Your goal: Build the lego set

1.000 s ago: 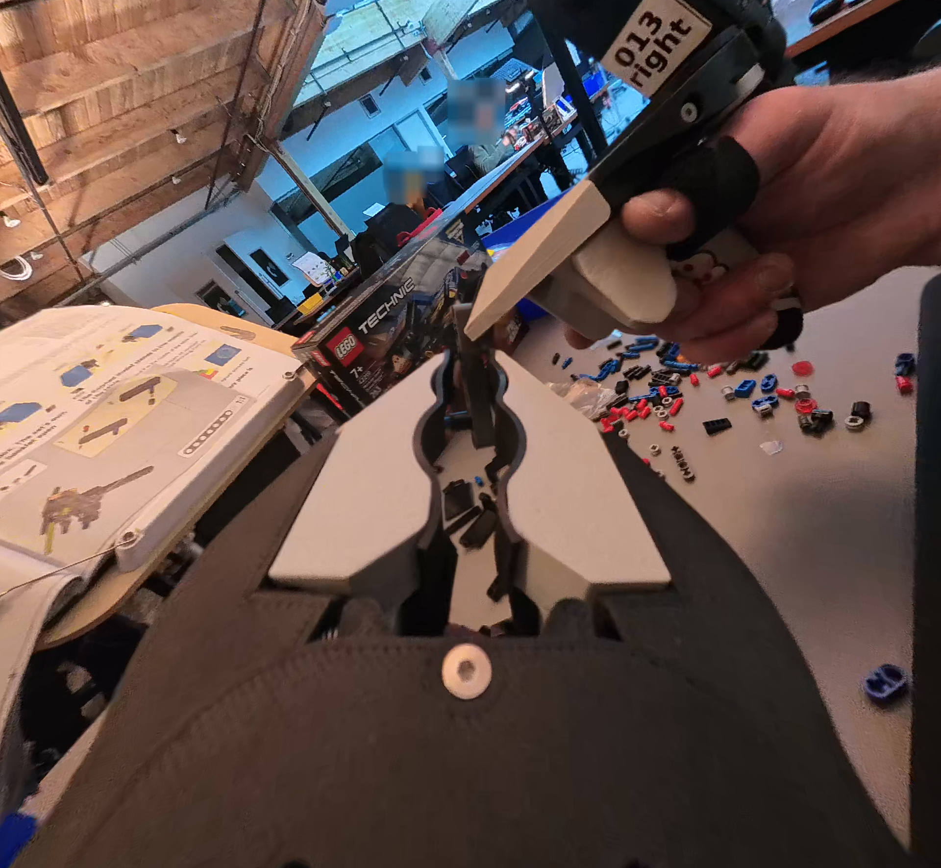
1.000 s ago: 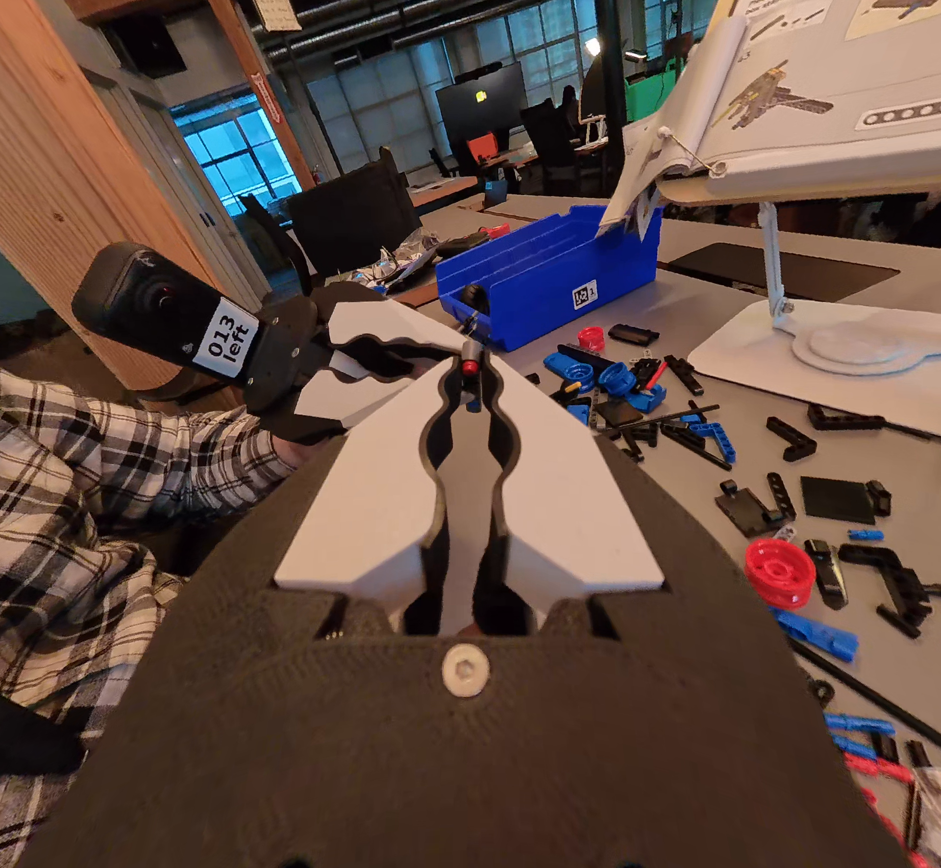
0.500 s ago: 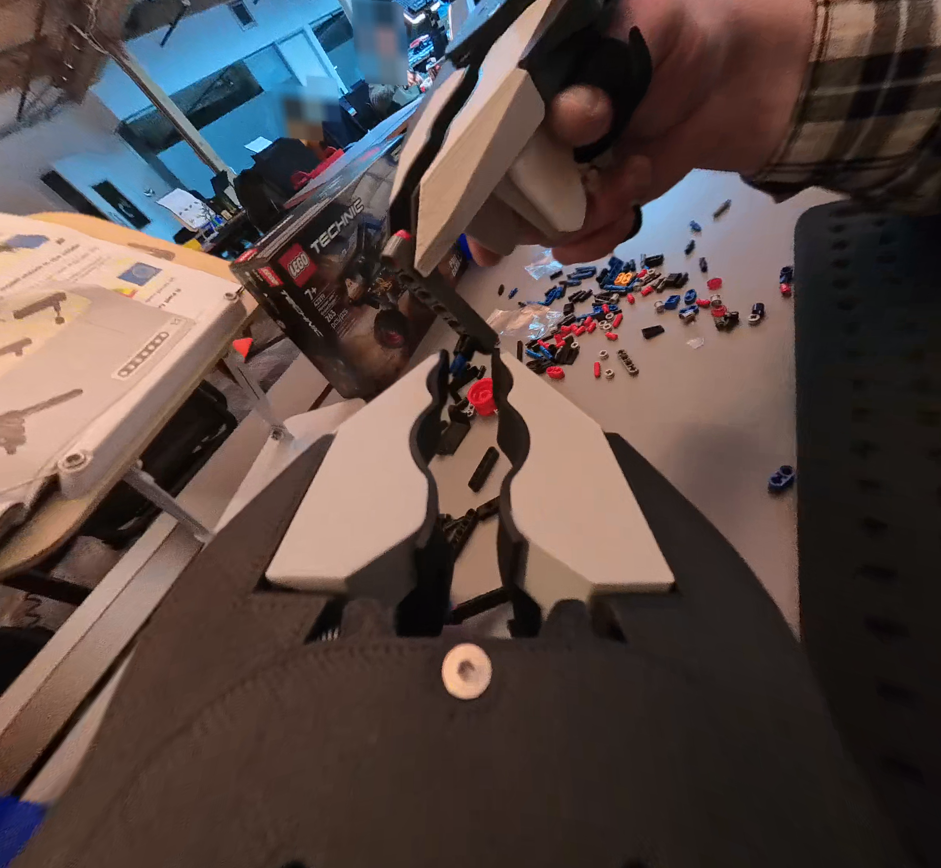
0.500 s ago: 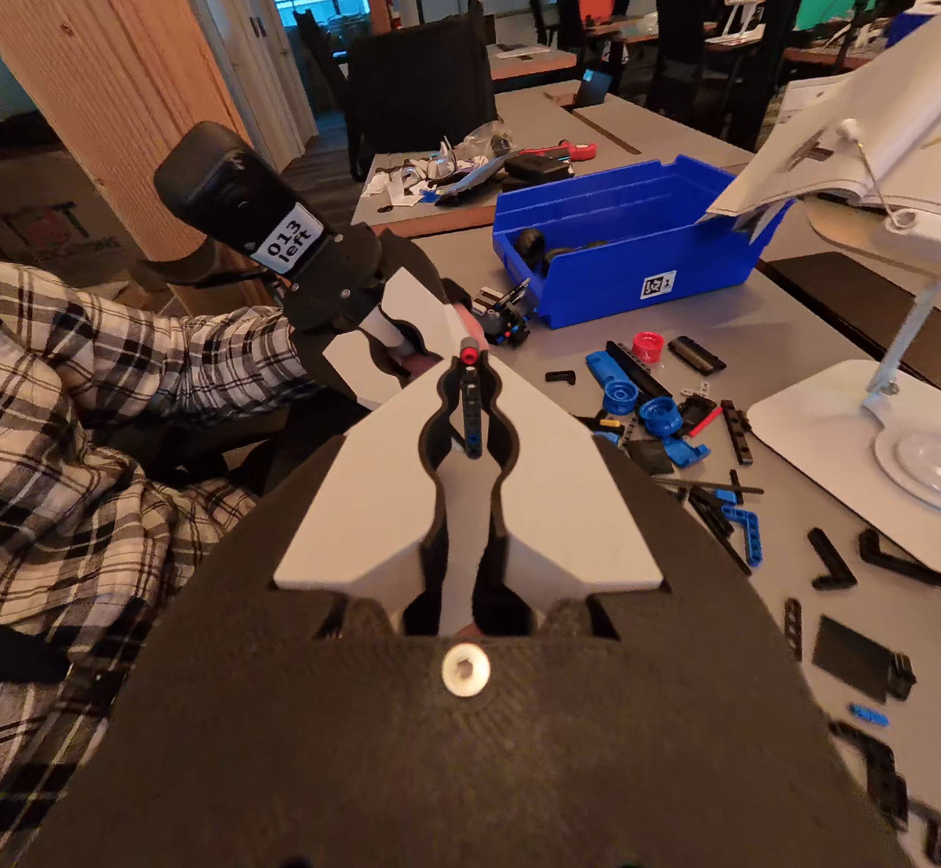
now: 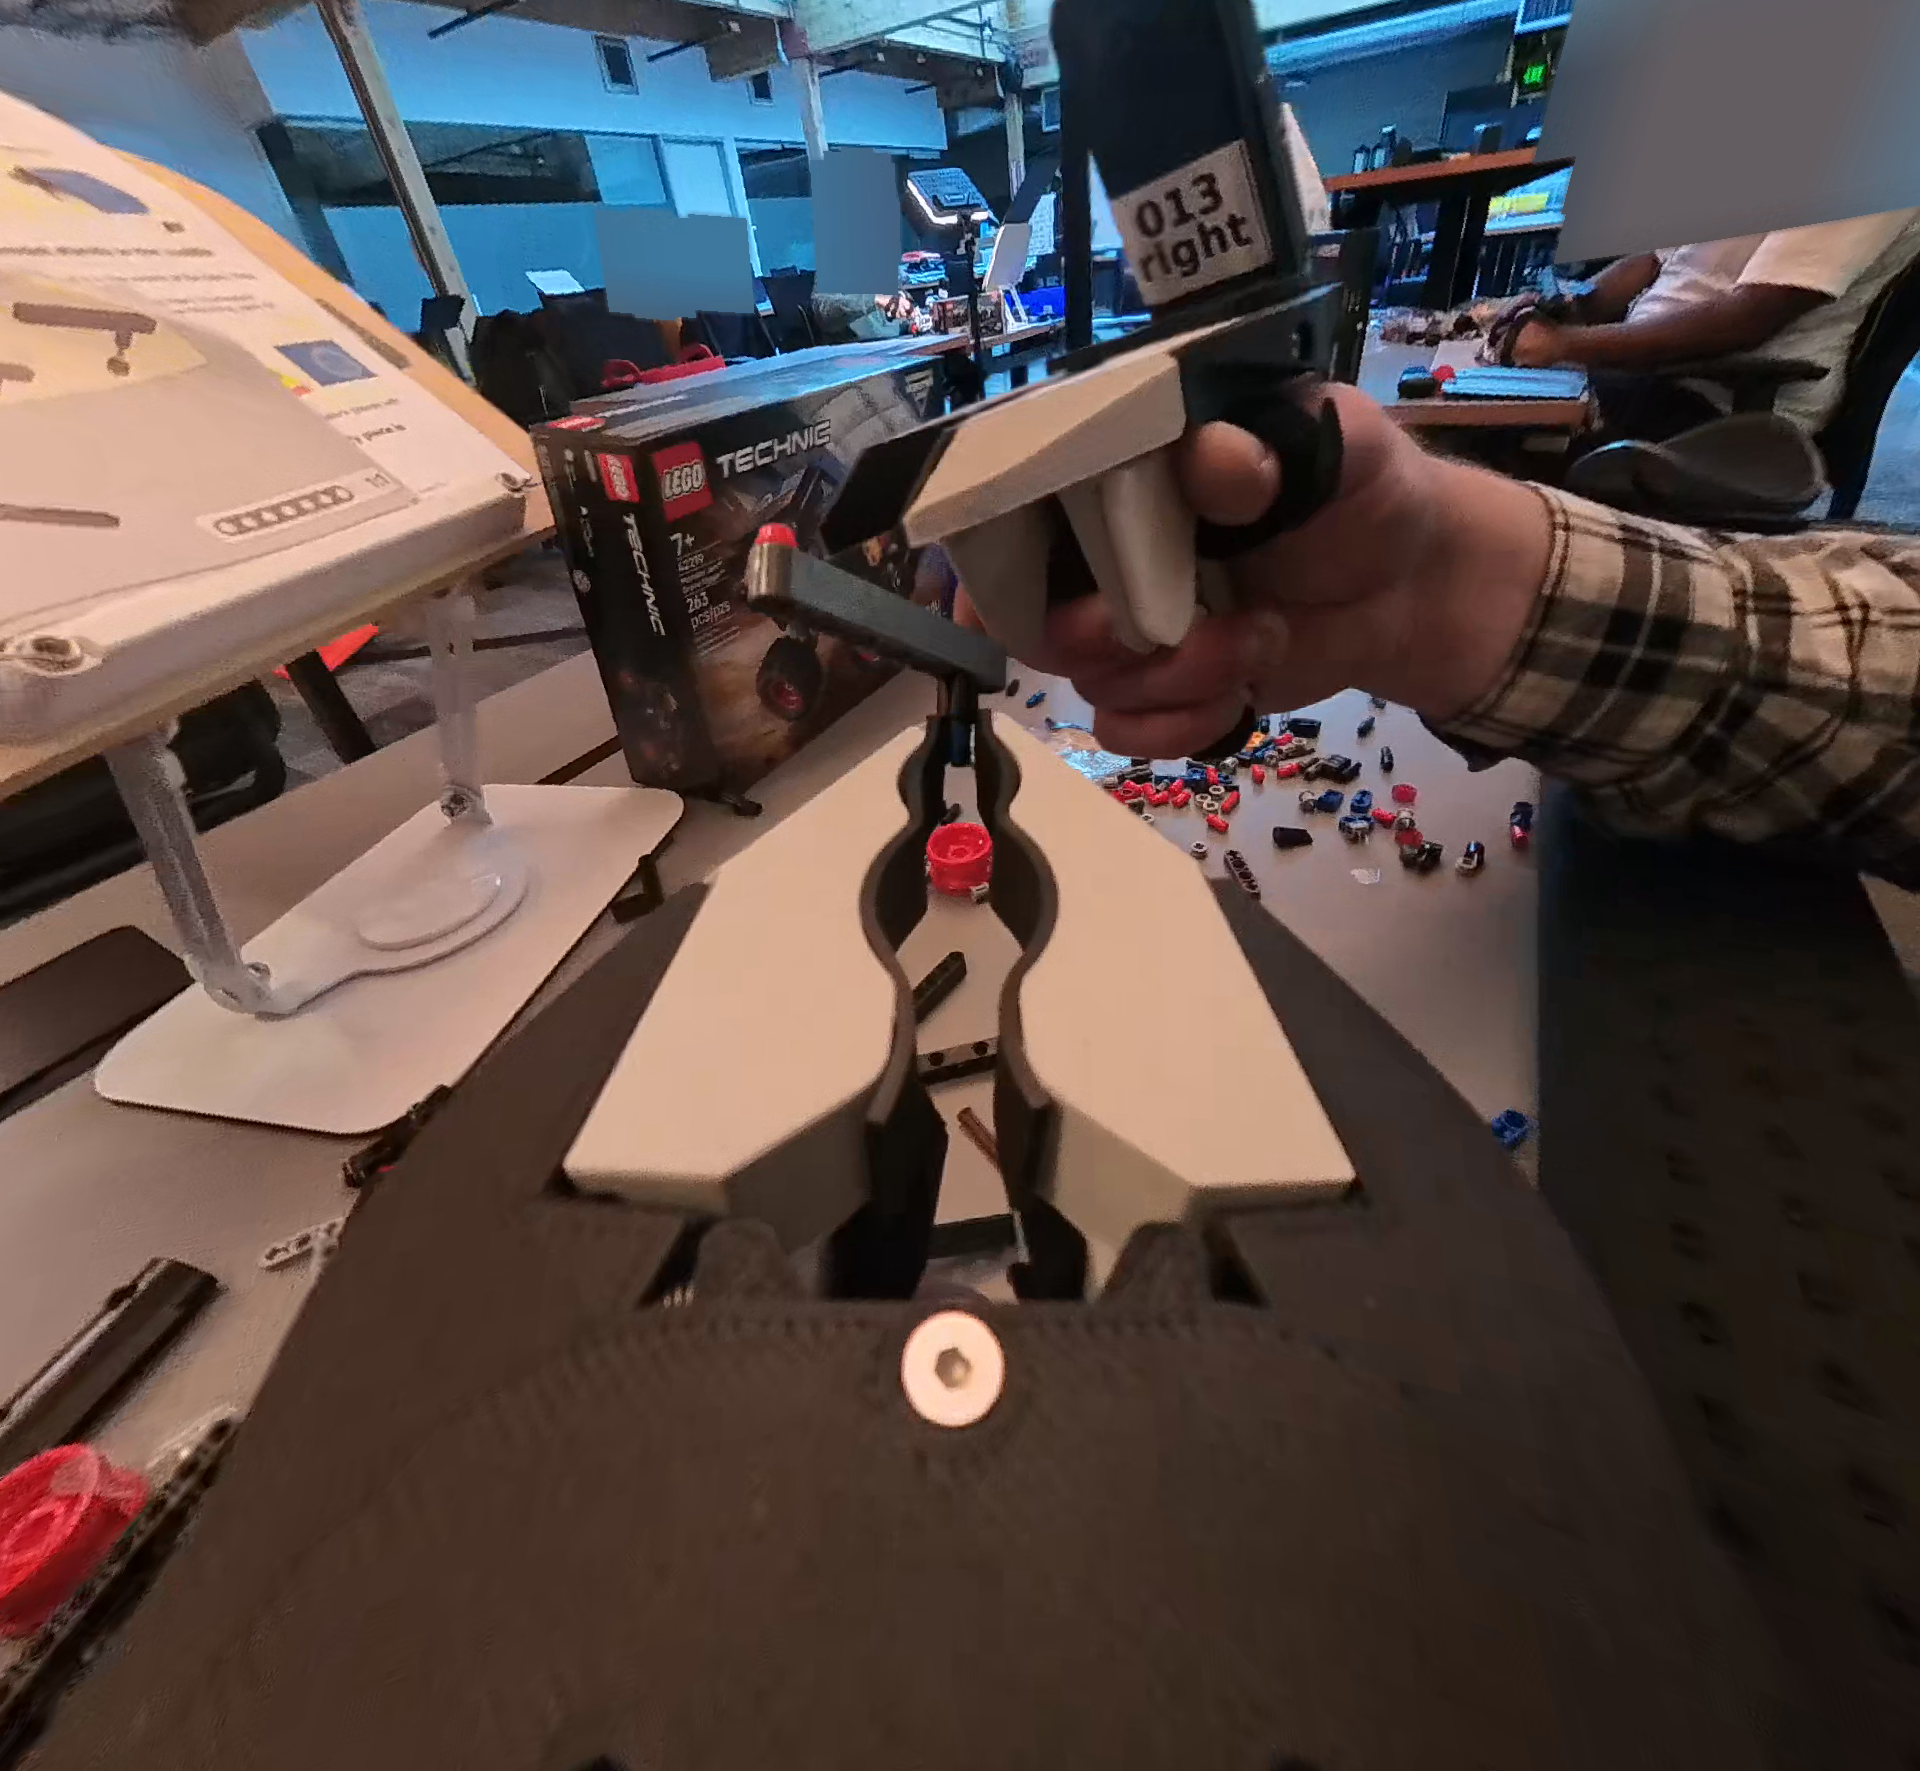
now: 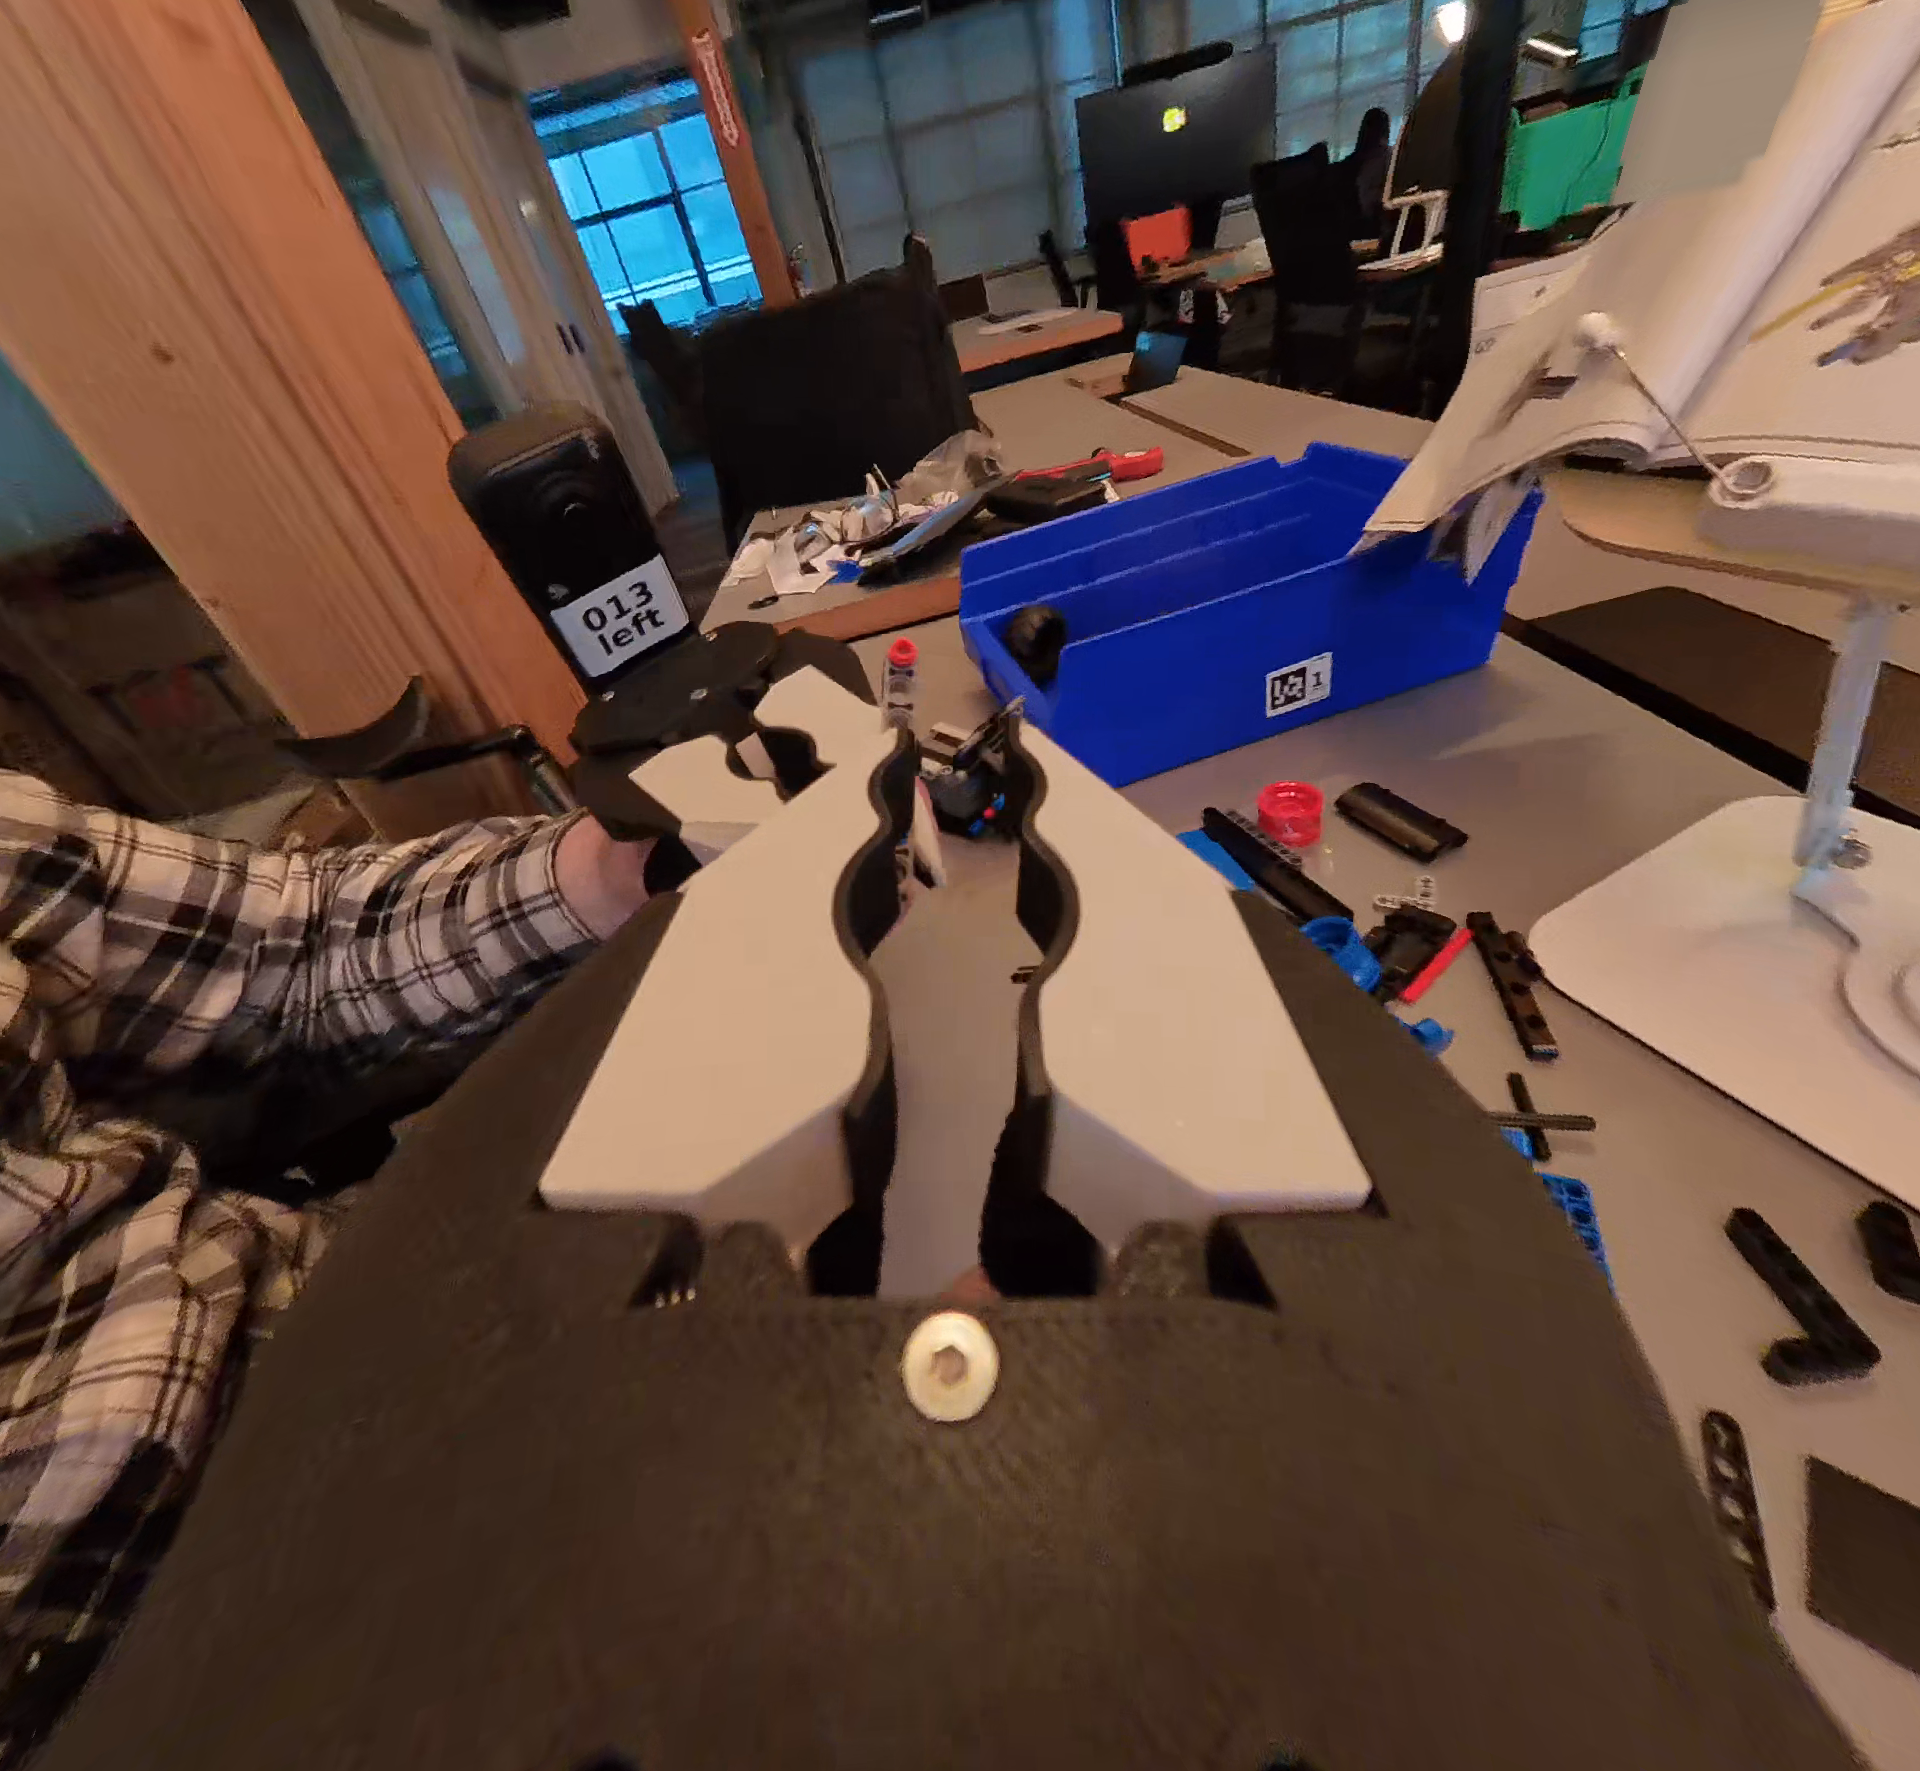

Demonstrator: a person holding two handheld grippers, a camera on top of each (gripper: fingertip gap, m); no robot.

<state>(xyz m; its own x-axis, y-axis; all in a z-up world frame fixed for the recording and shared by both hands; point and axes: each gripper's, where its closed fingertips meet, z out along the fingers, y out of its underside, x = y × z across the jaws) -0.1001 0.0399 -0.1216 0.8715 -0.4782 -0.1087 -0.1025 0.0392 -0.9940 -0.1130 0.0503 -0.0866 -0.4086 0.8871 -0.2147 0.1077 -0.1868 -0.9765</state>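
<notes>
My left gripper [image 5: 956,734] is shut on a short blue-and-black pin under a dark grey beam [image 5: 873,609]. The beam has a red pin [image 5: 774,537] at its far end and is held up above the table. My right gripper [image 6: 961,745] is open and empty. In the left wrist view it [image 5: 883,506] hovers just above the beam, apart from it. In the right wrist view the beam [image 6: 899,682] stands just left of my right fingertips, with the left gripper [image 6: 769,734] behind it.
An instruction booklet [image 5: 208,391] lies on a white stand [image 5: 416,942] at the left. A Lego box [image 5: 707,578] stands behind. A blue bin [image 6: 1247,599], a small black-and-blue sub-assembly [image 6: 971,786], a red hub [image 5: 958,857] and loose pieces [image 5: 1299,786] lie on the grey table [image 5: 1351,942].
My right gripper held the beam before; it has opened and let go. My left gripper has shut on the beam's pin and holds it. Both views have tilted level.
</notes>
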